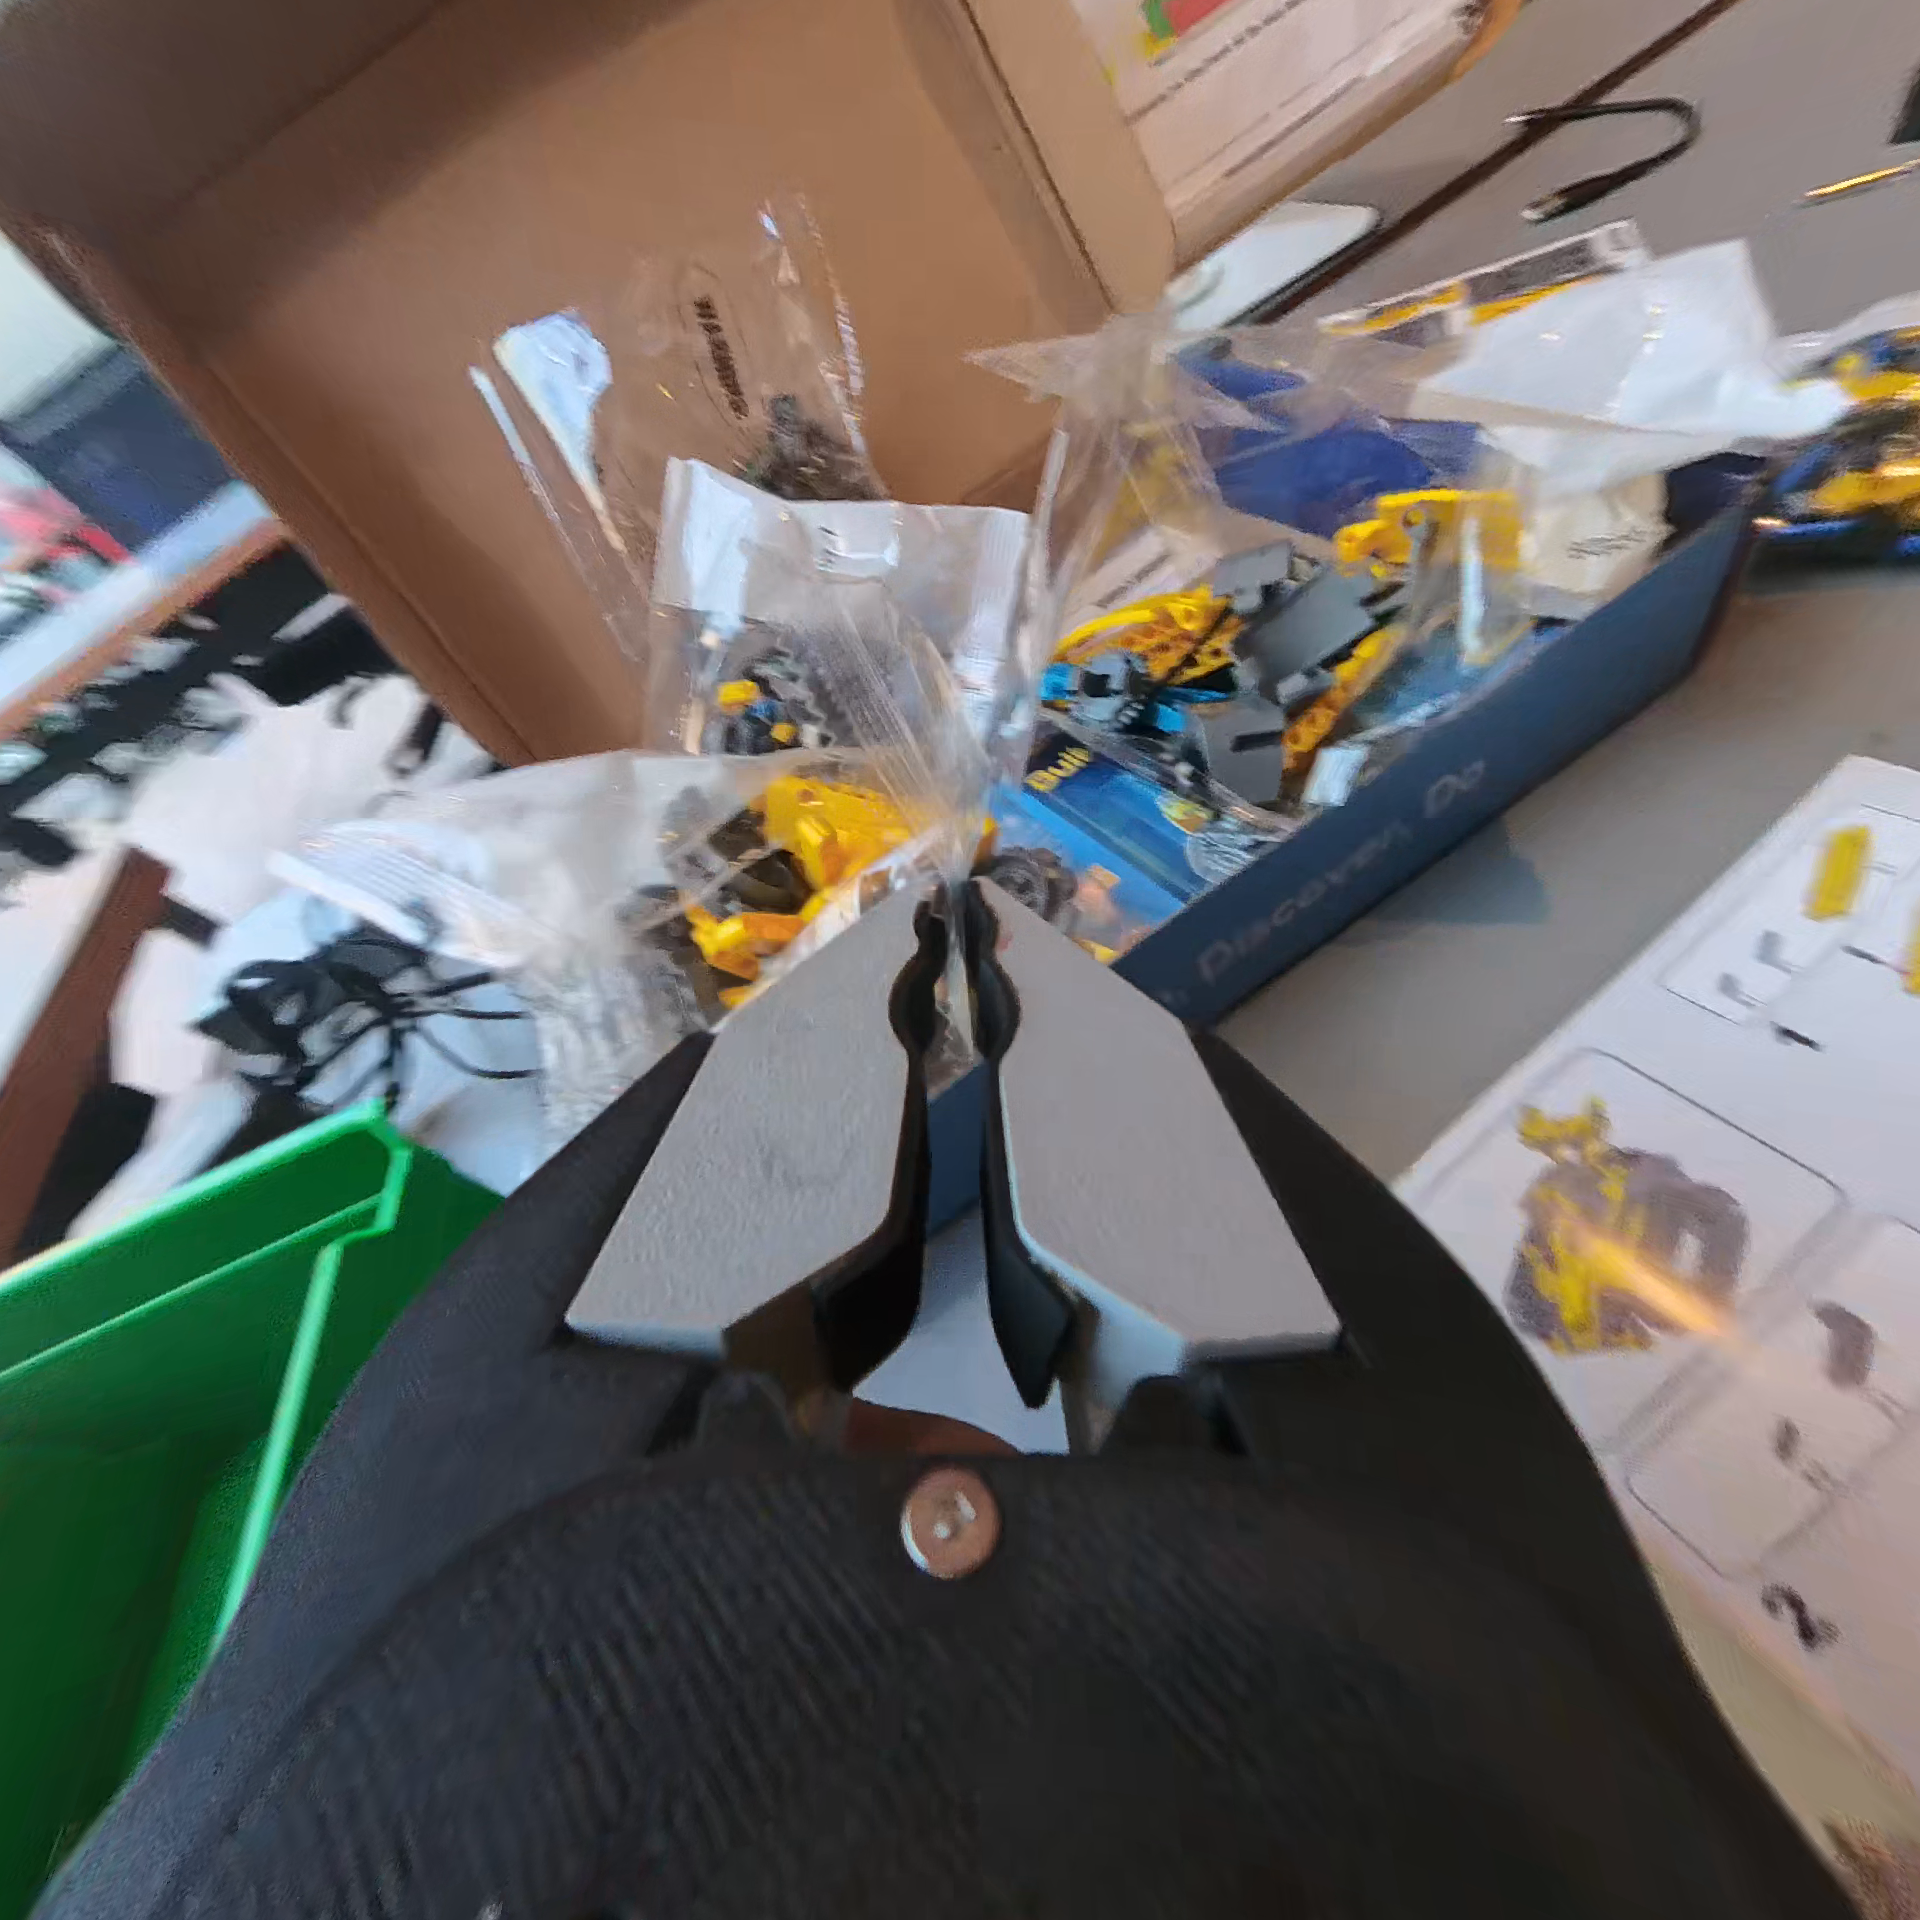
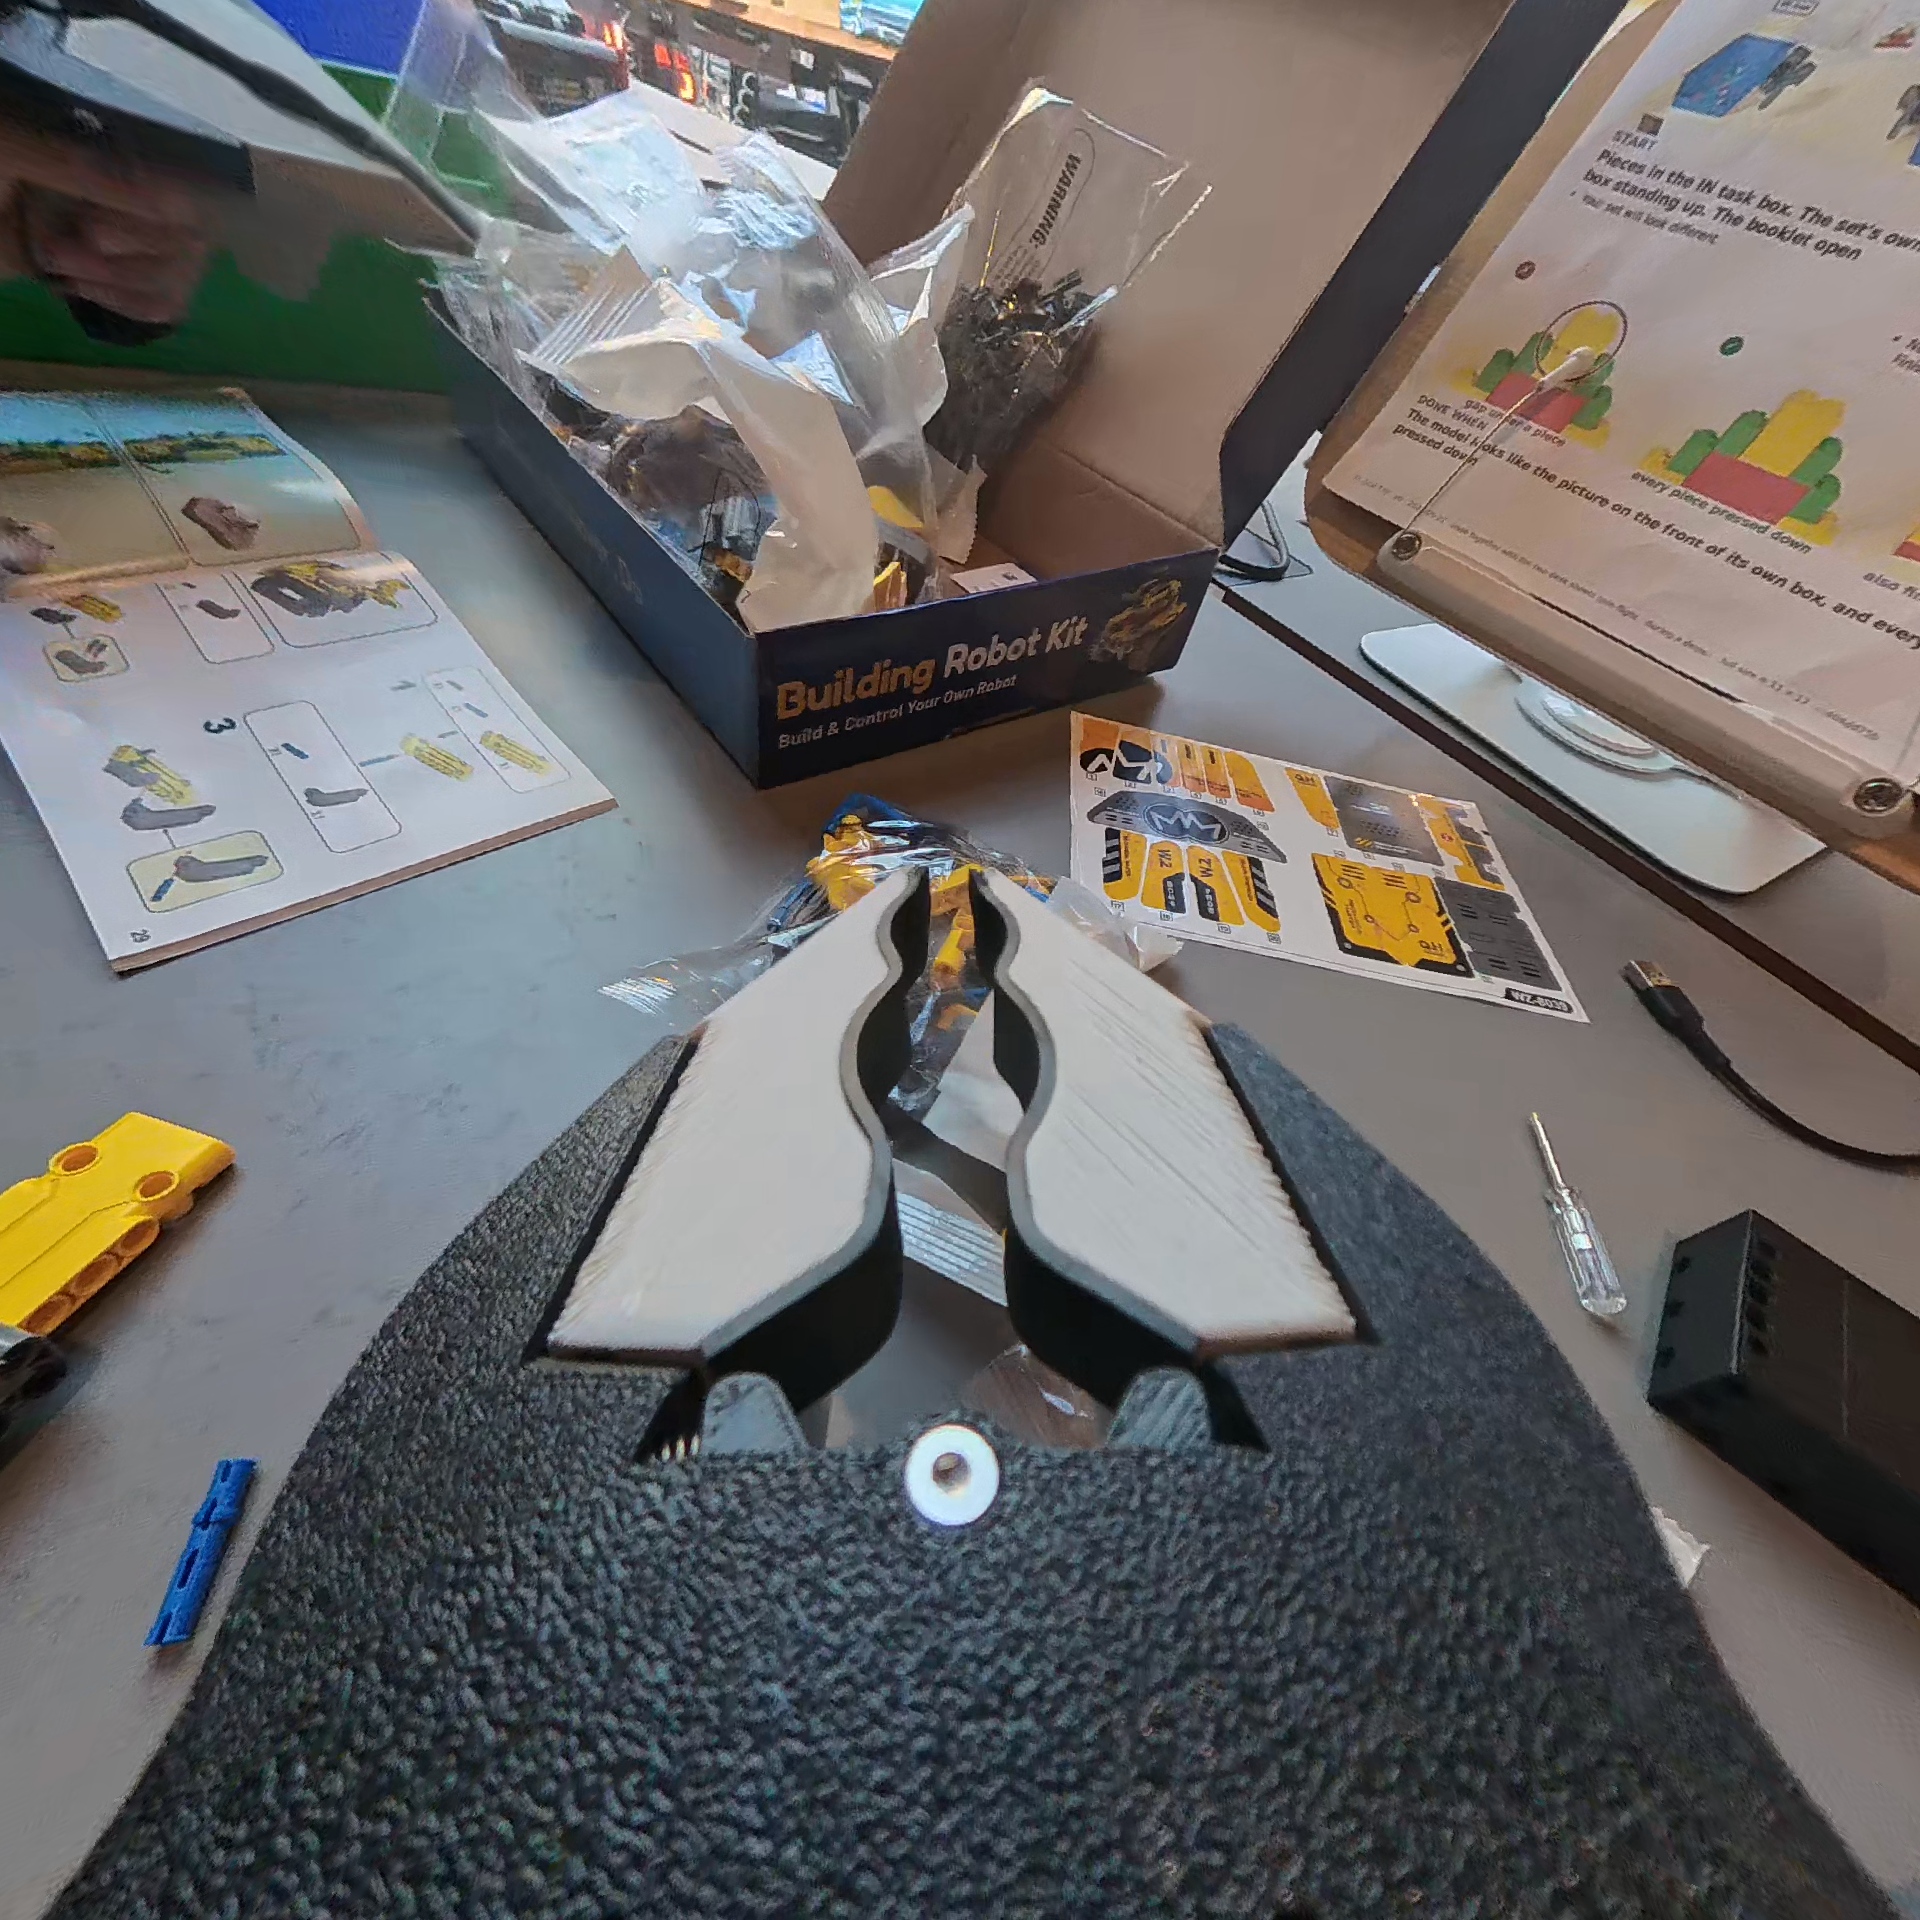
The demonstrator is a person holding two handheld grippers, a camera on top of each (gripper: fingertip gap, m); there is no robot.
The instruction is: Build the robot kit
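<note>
My left gripper (image 1: 954, 904) is shut on the twisted edge of a clear plastic bag (image 1: 810, 821) of yellow and black building parts, held above the open dark blue kit box (image 1: 1455, 831). It also shows in the right wrist view (image 2: 468, 234), top left, pulling that bag (image 2: 644, 208) over the box (image 2: 935, 675). My right gripper (image 2: 948, 883) is low over the grey table. Its jaws are nearly closed on a small bag of yellow and blue parts (image 2: 862, 842), which shows in the narrow gap between the fingers.
More bags fill the box under its raised cardboard lid (image 2: 1195, 156). An open booklet (image 2: 260, 707), sticker sheet (image 2: 1320, 873), screwdriver (image 2: 1579, 1226), black block (image 2: 1797, 1392), cable (image 2: 1704, 1049), yellow beam (image 2: 94, 1216) and blue pin (image 2: 203, 1548) lie around. A green bin (image 1: 208, 1351) stands left, an instruction board (image 2: 1662, 416) right.
</note>
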